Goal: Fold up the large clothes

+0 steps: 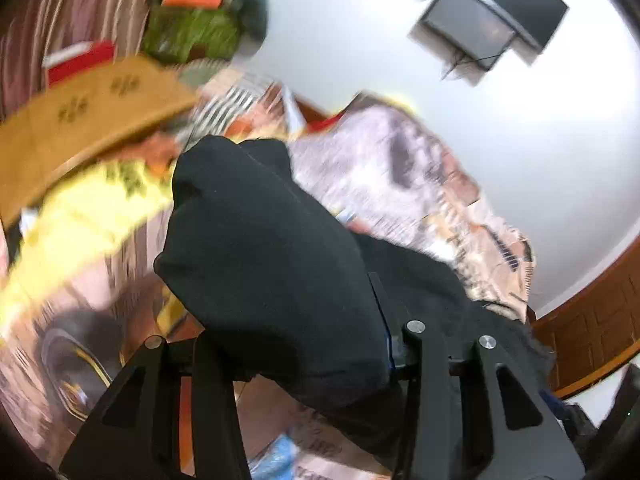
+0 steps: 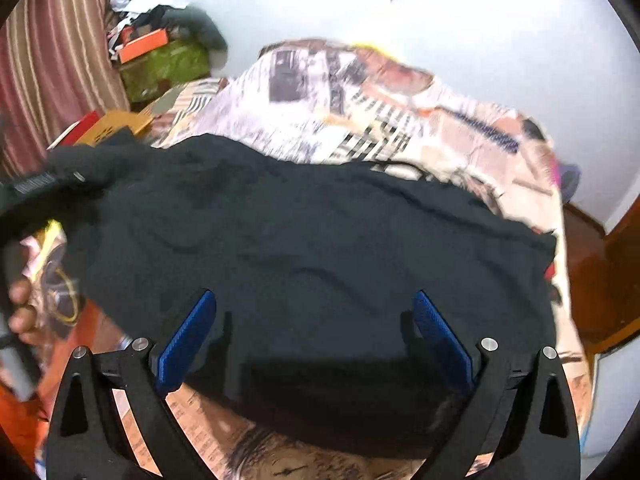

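A large black garment [image 2: 312,248] lies spread on a bed covered by a newspaper-print sheet [image 2: 360,92]. My right gripper [image 2: 314,320] is open, its blue pads [image 2: 188,340] wide apart just above the garment's near edge, holding nothing. In the left wrist view a bunched fold of the black garment [image 1: 272,264] fills the space between the fingers of my left gripper [image 1: 304,344] and drapes over them; the fingertips are hidden, and the view is motion-blurred. The person's hand with the left gripper [image 2: 24,200] shows at the left edge of the right wrist view.
A yellow cloth [image 1: 80,220] lies on the bed to the left. A cardboard box [image 1: 88,120], a red box [image 1: 80,60] and a green bag [image 2: 168,64] are piled by the striped curtain [image 2: 52,60]. A wooden door [image 1: 592,328] is at right. A screen [image 1: 480,20] hangs on the white wall.
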`<state>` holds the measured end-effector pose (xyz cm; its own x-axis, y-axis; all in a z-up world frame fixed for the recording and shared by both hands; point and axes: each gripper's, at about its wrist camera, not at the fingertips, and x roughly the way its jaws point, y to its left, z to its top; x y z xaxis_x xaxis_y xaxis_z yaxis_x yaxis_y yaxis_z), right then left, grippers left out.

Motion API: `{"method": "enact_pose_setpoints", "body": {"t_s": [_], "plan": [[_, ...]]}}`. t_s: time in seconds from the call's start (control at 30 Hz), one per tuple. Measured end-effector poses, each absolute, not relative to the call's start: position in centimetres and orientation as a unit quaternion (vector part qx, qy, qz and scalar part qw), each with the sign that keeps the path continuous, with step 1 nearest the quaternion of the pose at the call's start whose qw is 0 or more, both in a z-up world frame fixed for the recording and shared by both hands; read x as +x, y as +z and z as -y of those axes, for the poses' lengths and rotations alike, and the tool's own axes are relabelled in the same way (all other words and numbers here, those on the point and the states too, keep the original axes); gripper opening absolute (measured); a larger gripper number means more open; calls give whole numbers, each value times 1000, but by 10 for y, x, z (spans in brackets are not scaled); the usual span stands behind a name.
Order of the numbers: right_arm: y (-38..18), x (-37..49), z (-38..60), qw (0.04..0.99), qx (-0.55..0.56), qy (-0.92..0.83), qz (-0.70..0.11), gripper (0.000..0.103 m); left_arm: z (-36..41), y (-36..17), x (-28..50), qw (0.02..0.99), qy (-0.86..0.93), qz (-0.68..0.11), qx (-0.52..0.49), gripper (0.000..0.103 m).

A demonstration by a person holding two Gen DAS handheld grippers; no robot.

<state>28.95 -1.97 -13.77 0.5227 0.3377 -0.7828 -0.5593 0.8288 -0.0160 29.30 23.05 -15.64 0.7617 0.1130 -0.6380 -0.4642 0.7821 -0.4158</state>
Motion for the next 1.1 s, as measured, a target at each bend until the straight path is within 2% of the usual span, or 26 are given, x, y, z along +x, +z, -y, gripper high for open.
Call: {"method": "enact_pose_setpoints", "body": {"t_s": [0.23,0.5,0.63,0.87,0.97,1.1], "plan": [[-164,296,15,828,-121,280,-471,99,-150,-82,303,947,122,-251,-159,41],[-116,294,97,856,-30,276,-435,98,-26,-46,318,975,38,-217,-17,40],[-106,295,161,887,-25,201,-415,98,33,-61,324,970,-16,-242,36,40],[-112,286,239,894,12,137,-427,98,92,-156,346,890,-143,-433,30,41],[-110,288,253,892,36,132,-430,98,97,-165,341,889,-138,-433,53,44],[-102,280,264,892,57,134,-427,98,93,-155,334,879,-165,-446,39,57]]}}
